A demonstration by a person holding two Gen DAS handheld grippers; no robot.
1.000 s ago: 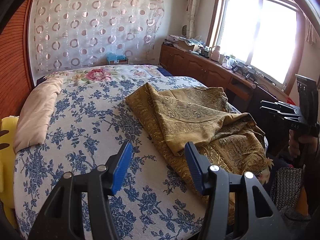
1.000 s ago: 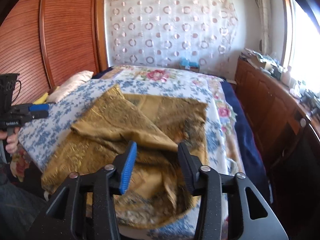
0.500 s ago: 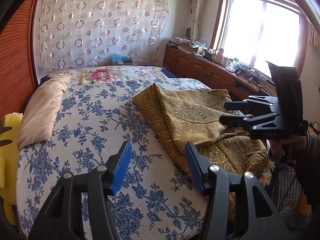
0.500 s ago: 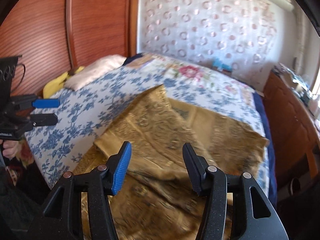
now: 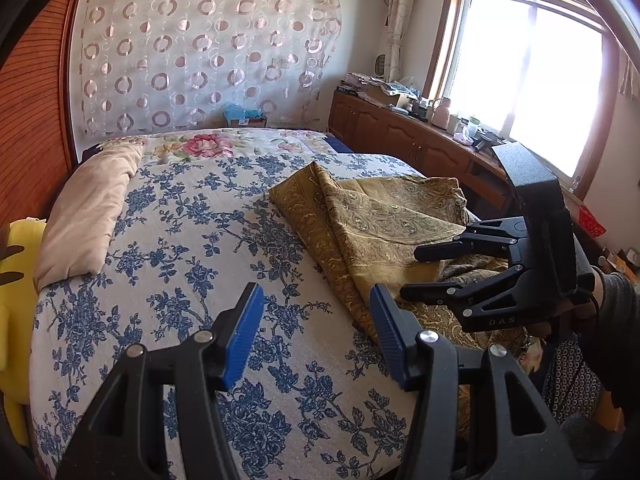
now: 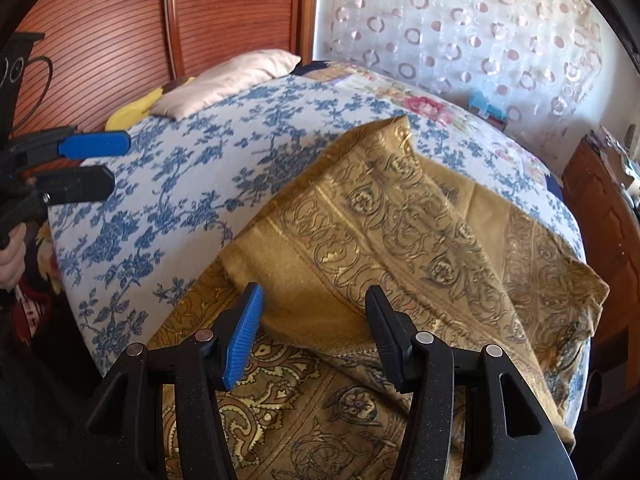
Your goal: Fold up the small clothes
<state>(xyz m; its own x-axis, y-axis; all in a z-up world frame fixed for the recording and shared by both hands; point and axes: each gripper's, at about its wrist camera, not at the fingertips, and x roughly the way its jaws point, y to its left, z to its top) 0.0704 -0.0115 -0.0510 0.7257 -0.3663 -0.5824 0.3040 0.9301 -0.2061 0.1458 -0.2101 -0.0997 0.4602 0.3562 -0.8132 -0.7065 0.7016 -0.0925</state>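
A gold patterned cloth (image 6: 400,232) lies loosely folded over itself on the right-hand part of the bed (image 5: 192,240), its near edge spilling over the bed's foot; the bed wears a white cover with blue flowers, and a beige pillow (image 5: 88,216) rests at its left side beside something yellow (image 5: 16,280); the left tongs (image 5: 316,340) stand wide apart and hold nothing, hovering over the bare floral cover just left of the cloth's edge; the right tongs (image 6: 312,332) are likewise spread wide and empty, poised just above a folded edge of the cloth; a curtain with ring motifs (image 5: 200,52) hangs behind the bed; wooden cabinets (image 5: 400,136) run under the bright window (image 5: 532,80).
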